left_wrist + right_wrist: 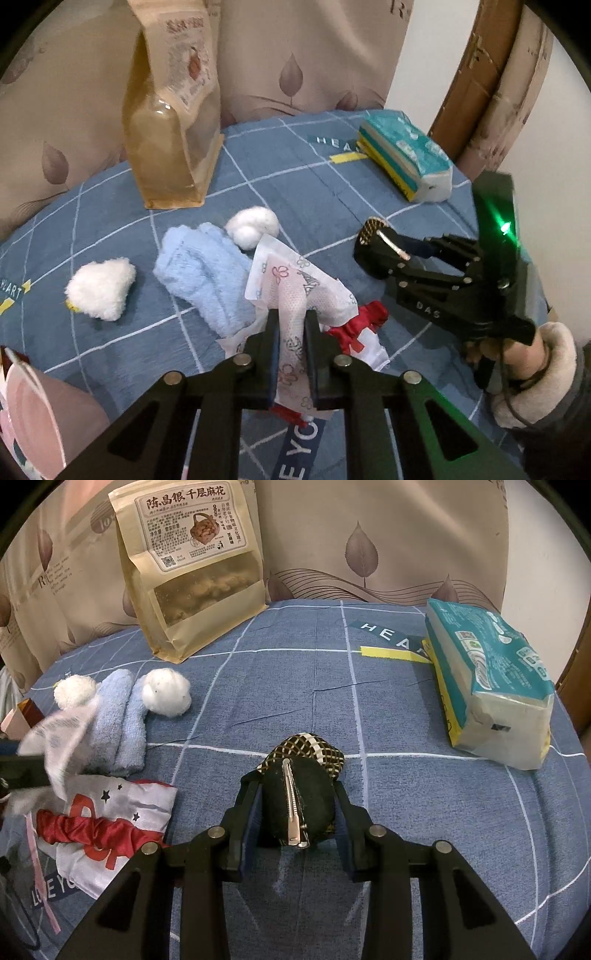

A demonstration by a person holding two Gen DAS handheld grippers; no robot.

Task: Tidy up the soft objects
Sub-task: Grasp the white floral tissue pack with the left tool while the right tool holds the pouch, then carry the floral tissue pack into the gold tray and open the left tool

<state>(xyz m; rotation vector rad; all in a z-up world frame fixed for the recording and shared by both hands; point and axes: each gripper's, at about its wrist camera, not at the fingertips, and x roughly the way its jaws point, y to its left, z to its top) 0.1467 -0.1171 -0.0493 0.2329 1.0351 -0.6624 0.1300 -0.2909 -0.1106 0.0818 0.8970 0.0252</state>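
My left gripper (291, 317) is shut on a white mesh cloth with pink flower prints (291, 291), lifted slightly off the blue checked bed cover (314, 192). Under it lies a red and white drawstring pouch (110, 819). A folded light blue towel (207, 269) lies just left of the cloth. A white puff ball (253, 223) sits behind the towel, and a white plush toy (101, 290) further left. My right gripper (295, 782) is shut on a black soft hair clip with a checked edge and a metal clasp (299, 794); it hangs above the cover.
A tall kraft snack bag (192, 565) stands at the back left against the leaf-print curtain. A teal tissue pack (491, 686) lies at the back right. A pink and white object (26, 406) sits at the lower left edge. A hand in a fleece cuff (532, 350) holds the right gripper.
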